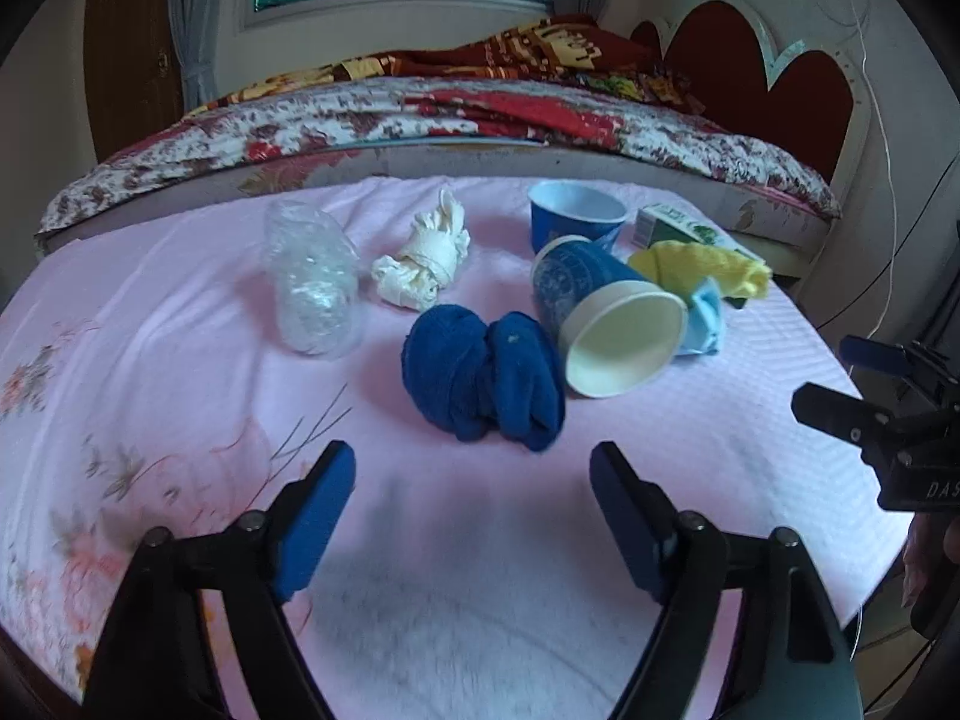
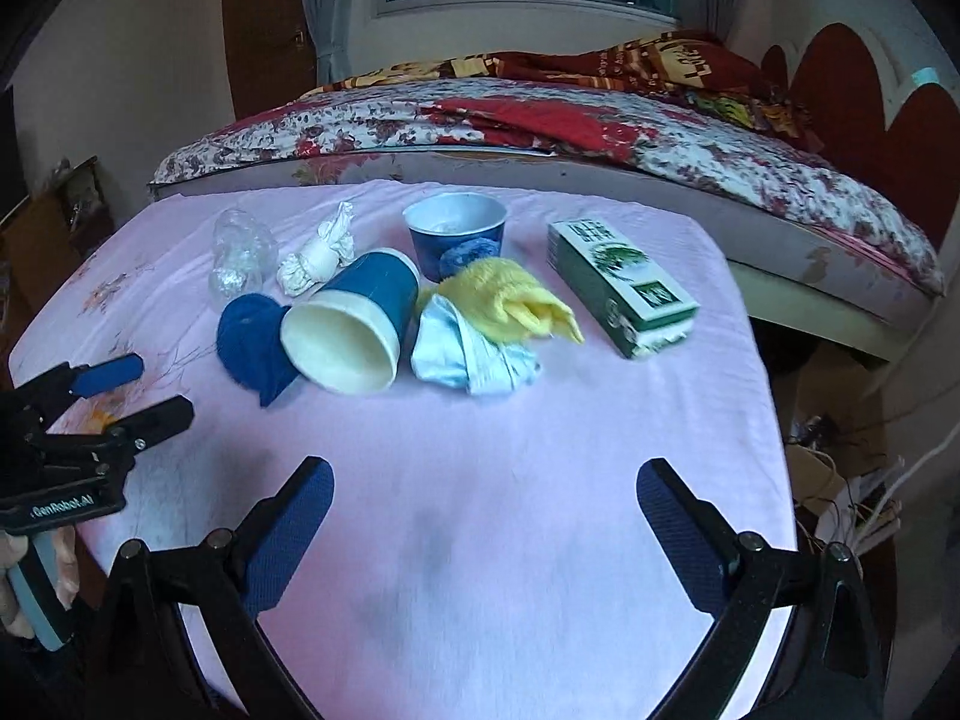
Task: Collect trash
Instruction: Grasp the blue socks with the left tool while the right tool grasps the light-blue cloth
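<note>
Your left gripper (image 1: 471, 468) and right gripper (image 2: 483, 486) hover over near edge of desk (image 2: 600, 450), jaws spread, empty. Trash clusters mid-desk: tipped paper cup (image 2: 354, 324), crumpled tissue (image 1: 423, 258), plastic wrap (image 1: 312, 282). You stay back, likely choosing first pick.

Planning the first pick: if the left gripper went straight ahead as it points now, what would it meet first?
Most likely the dark blue cloth, lying nearly centred ahead of the open left gripper; depth is uncertain.

Left gripper (image 1: 472, 468) held low and level, jaws spread wide, gripping nothing. Right gripper (image 2: 485, 483) likewise: jaws wide apart, nothing between them.
</note>
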The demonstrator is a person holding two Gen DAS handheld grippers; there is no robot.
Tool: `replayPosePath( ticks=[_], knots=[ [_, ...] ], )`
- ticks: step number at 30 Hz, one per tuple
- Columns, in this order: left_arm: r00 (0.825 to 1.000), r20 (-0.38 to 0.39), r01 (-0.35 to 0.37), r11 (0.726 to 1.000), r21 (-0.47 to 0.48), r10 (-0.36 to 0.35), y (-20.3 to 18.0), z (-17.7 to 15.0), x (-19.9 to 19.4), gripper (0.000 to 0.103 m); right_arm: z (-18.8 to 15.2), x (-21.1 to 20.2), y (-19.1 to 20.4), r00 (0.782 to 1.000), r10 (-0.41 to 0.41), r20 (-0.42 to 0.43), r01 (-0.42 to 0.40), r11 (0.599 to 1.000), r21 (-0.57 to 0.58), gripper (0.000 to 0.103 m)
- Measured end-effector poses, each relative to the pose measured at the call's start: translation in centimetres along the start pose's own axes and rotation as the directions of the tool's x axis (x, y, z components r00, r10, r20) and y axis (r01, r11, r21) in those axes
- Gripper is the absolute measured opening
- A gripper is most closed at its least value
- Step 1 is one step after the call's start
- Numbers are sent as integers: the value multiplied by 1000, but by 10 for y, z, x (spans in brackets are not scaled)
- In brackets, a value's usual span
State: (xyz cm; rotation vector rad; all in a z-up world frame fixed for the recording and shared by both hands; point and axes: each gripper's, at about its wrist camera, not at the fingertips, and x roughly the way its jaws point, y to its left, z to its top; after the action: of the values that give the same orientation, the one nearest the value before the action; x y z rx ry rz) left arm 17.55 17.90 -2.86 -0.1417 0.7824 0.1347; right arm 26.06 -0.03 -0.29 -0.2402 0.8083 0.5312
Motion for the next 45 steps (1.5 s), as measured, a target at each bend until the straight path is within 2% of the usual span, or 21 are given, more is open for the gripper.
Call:
replayPosePath(
  ticks=[9,14,16,20,24,25,27,30,34,37,40,45],
  knots=[
    [999,-34,-13,1000,5,13,6,18,37,78,20,57,-3,999,29,-46,-27,999,37,90],
    [999,-46,6,1000,10,-6,10,23,48,78,28,76,-2,997,58,-58,-55,997,49,88],
    [999,-46,18,1000,14,-17,10,25,50,77,29,82,-1,996,66,-61,-63,997,53,82],
    [997,-62,48,999,17,-47,7,28,56,64,32,90,1,996,62,-62,-59,997,51,77],
    [997,-59,61,998,34,-59,3,30,56,47,31,88,-3,996,70,-60,-66,996,62,62],
    [997,-57,63,997,33,-61,3,29,55,45,30,87,-4,995,73,-60,-69,996,63,61],
    [996,-56,71,997,23,-69,5,28,53,41,27,84,-5,995,79,-66,-75,996,57,61],
    [996,-56,73,997,17,-72,7,25,49,41,24,80,-4,992,91,-85,-88,995,43,61],
    [996,-57,69,998,6,-69,8,20,44,41,18,73,-4,990,101,-96,-97,994,49,78],
    [996,-56,70,998,1,-69,9,16,41,39,12,65,-4,987,128,-101,-124,991,40,78],
    [996,-53,70,997,-16,-71,12,14,40,38,8,57,-5,989,117,-93,-114,993,30,78],
    [996,-50,70,997,-25,-71,16,11,38,38,13,54,-13,989,130,-70,-124,989,80,78]
  ],
)
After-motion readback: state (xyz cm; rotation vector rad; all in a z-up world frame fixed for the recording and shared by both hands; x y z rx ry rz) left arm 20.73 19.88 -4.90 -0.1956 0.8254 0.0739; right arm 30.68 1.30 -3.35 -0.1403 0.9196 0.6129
